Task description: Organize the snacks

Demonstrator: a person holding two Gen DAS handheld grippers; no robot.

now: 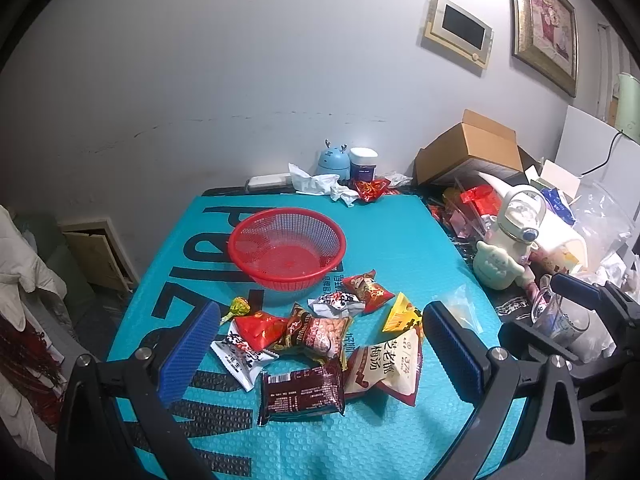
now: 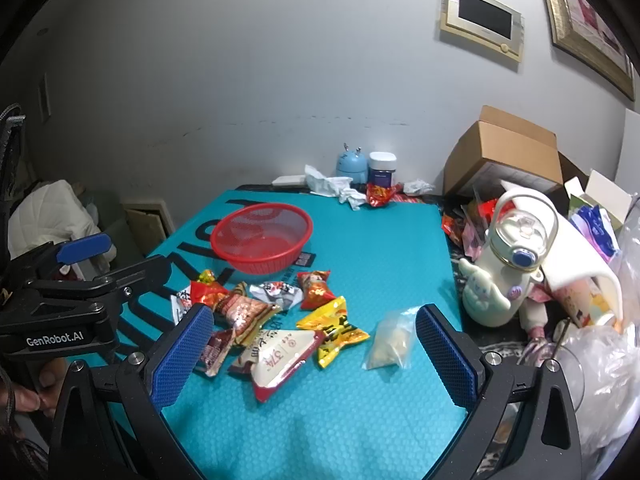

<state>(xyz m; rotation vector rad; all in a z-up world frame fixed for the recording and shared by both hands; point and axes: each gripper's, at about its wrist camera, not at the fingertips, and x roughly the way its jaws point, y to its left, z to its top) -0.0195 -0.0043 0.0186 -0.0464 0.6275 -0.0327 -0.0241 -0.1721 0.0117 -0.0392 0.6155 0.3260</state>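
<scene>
Two grippers, both spread wide, nothing held. Left gripper [image 1: 320, 350] hovers over the snack pile near the mat's front edge; right gripper [image 2: 316, 354] hovers over the pile's right side, its blue pads [image 2: 446, 354] flanking the white-and-red pouch and the clear bag.

Teal mat [image 1: 400, 240] carries everything. Red basket [image 1: 287, 246] sits toward the mat's back-left part, no snacks in it.

Snacks lie loose between the basket and the front edge:
- dark brown packet [image 1: 302, 394] nearest the front edge
- white-and-red pouch [image 1: 390, 364] just right of it, touching
- brown peanut-print packet [image 1: 316, 330] in the pile's middle, overlapping a red packet [image 1: 258, 328]
- white packet with black characters [image 1: 240, 354] at the pile's left, under the red one
- small gold-wrapped candy [image 1: 238, 308] at the left, near the basket
- white-and-black crumpled packet [image 1: 338, 302] and red candy-shaped packet [image 1: 368, 286] just in front of the basket
- yellow packet [image 1: 402, 316] to the right of those
- clear bag [image 2: 390, 340] apart from the pile, toward the mat's right edge

Off the mat's right edge: cream cartoon bottle [image 2: 506, 264], cardboard box [image 2: 508, 152], mixed clutter. Along the back edge: crumpled tissue [image 1: 320, 184], blue round gadget [image 1: 332, 160], white-lidded jar [image 1: 363, 164], one more red packet [image 1: 371, 189].
</scene>
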